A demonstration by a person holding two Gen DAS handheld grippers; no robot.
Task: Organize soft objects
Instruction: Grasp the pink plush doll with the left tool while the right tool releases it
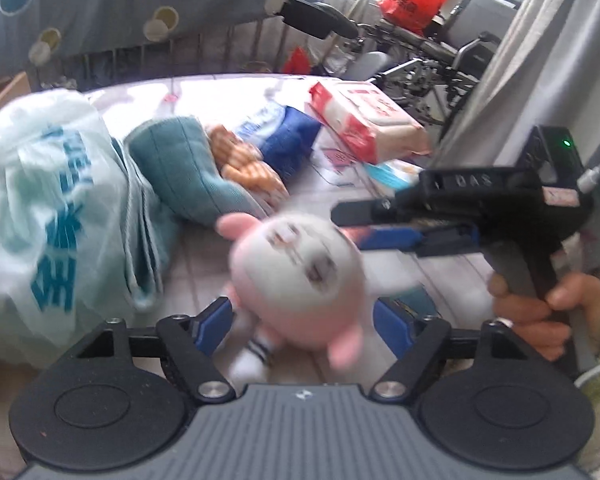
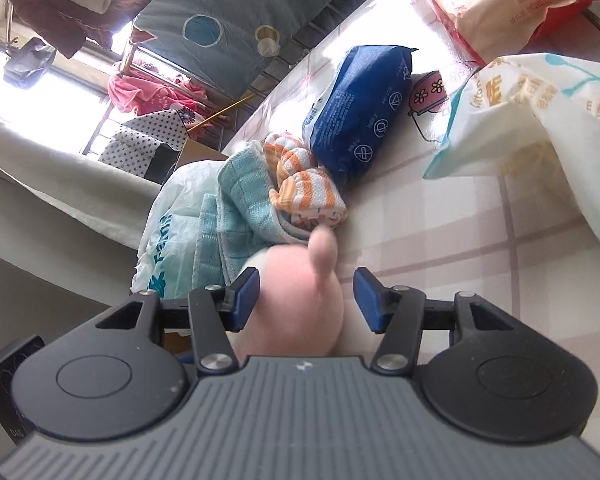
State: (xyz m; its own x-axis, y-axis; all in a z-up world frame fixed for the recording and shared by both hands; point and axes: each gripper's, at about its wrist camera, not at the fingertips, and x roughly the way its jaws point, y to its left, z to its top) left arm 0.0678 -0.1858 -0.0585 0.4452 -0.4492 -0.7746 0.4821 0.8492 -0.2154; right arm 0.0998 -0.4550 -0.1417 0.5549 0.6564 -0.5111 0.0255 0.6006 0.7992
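Step in hand, judged: placing pink plush toy (image 1: pixel 296 280), blurred between both spread-apart grippers, left gripper (image 1: pixel 302 316) and right gripper (image 2: pixel 306 300), just beside teal towel (image 1: pixel 180 168); next needs a firm closing grasp.

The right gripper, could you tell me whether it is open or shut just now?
Open. In its own wrist view the right gripper has its blue fingers spread wide, with the pink plush toy sitting between them, unclamped.
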